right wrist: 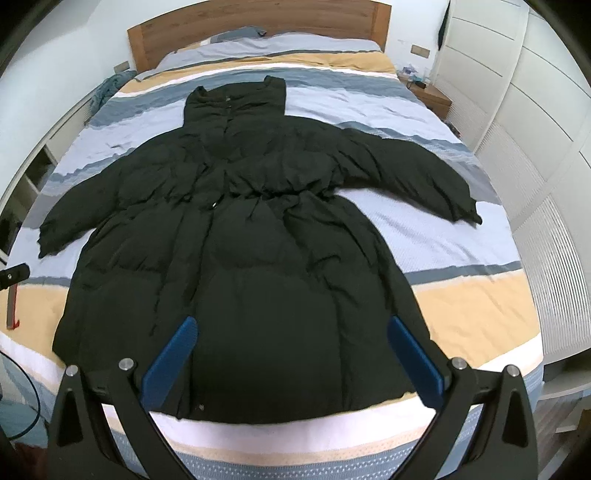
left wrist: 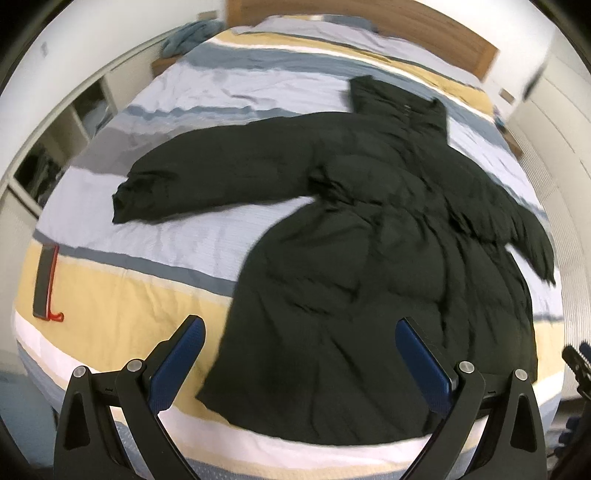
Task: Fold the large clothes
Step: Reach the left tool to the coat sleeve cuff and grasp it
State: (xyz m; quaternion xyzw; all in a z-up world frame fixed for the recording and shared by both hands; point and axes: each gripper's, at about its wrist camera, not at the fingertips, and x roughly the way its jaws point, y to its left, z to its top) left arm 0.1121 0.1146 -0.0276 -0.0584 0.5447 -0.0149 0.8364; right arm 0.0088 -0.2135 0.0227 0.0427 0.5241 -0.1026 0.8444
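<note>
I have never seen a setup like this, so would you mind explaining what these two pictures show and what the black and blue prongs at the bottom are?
Each picture comes from a fisheye camera mounted on a hand-held gripper, looking forward along its two fingers. The prongs are those fingers: the left gripper in one view, the right gripper in the other. Both are open and hold nothing. Ahead lies a black padded coat, spread flat with its sleeves out on a striped bed with a wooden headboard. A dark strip with a red edge lies on the bed's left side; I cannot tell what it is.
</note>
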